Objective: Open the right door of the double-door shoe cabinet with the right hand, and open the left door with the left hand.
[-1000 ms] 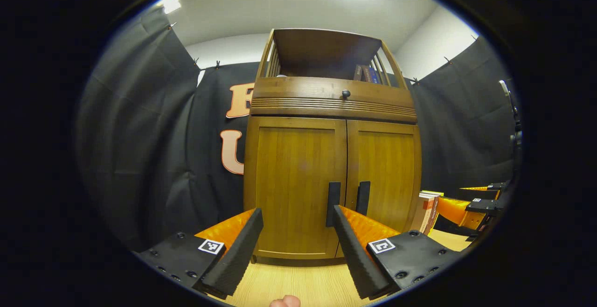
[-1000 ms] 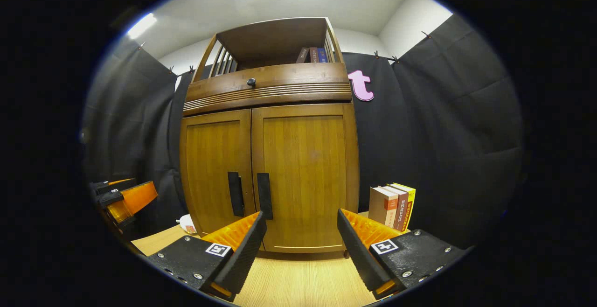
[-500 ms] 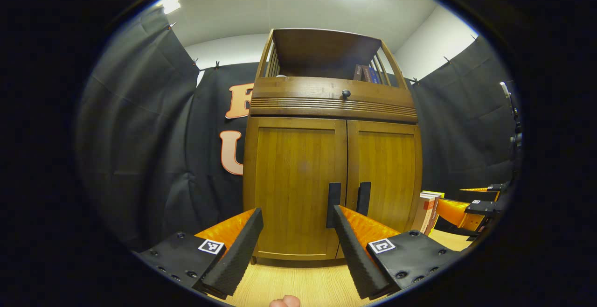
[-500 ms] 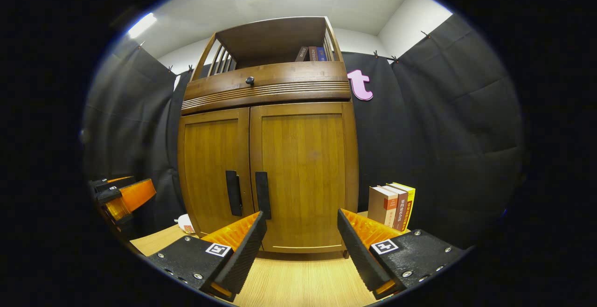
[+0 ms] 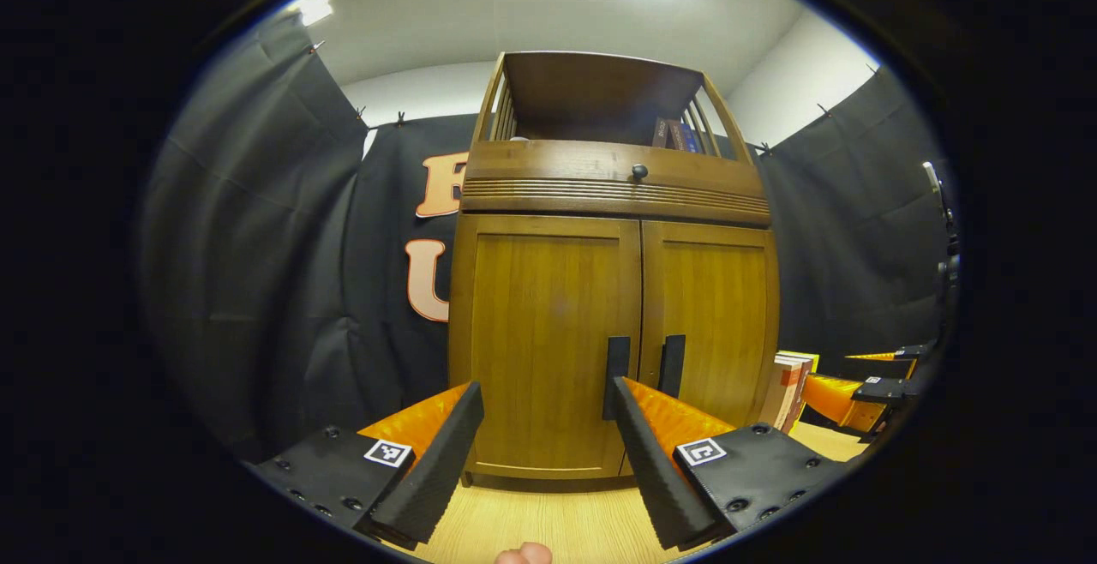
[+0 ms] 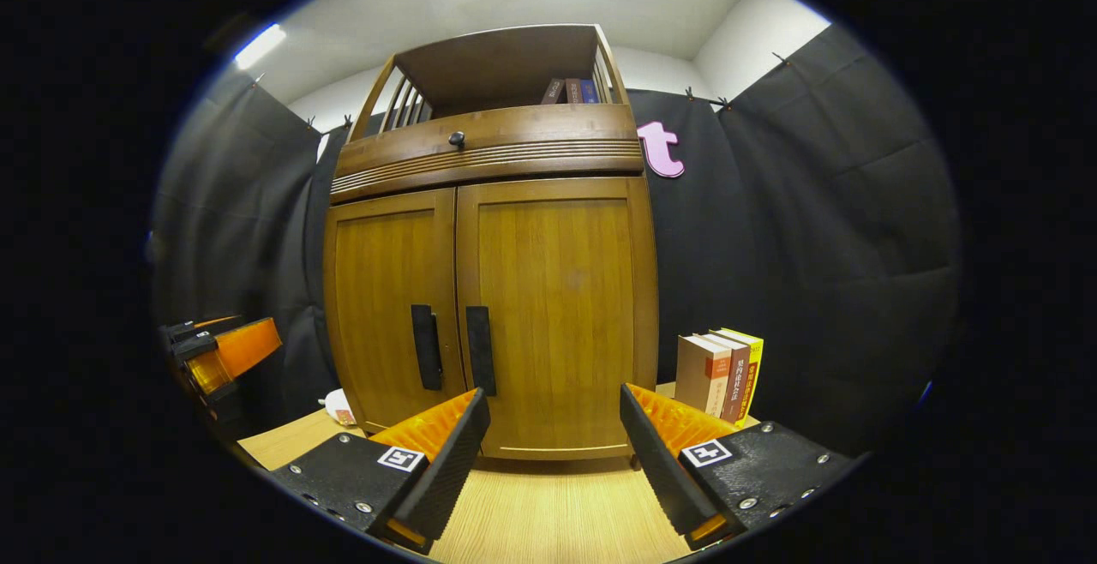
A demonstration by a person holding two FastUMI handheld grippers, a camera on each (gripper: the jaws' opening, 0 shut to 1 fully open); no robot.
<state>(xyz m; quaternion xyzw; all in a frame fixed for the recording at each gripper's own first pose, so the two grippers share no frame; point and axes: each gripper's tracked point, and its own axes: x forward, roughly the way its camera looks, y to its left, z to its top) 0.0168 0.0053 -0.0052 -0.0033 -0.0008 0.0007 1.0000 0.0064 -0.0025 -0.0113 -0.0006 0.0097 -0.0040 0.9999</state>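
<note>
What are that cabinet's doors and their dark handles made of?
The golden-brown cabinet doors look like varnished wood, perhaps bamboo: fine vertical grain with a soft sheen. The two black bar handles look matte, plastic or painted metal; I cannot tell which.

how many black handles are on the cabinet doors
2. One black bar handle sits on the left wooden door, the other black bar handle on the right wooden door, both beside the centre seam.

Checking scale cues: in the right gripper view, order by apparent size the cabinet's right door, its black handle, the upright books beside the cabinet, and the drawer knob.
1. right door
2. upright books
3. black handle
4. drawer knob
</note>
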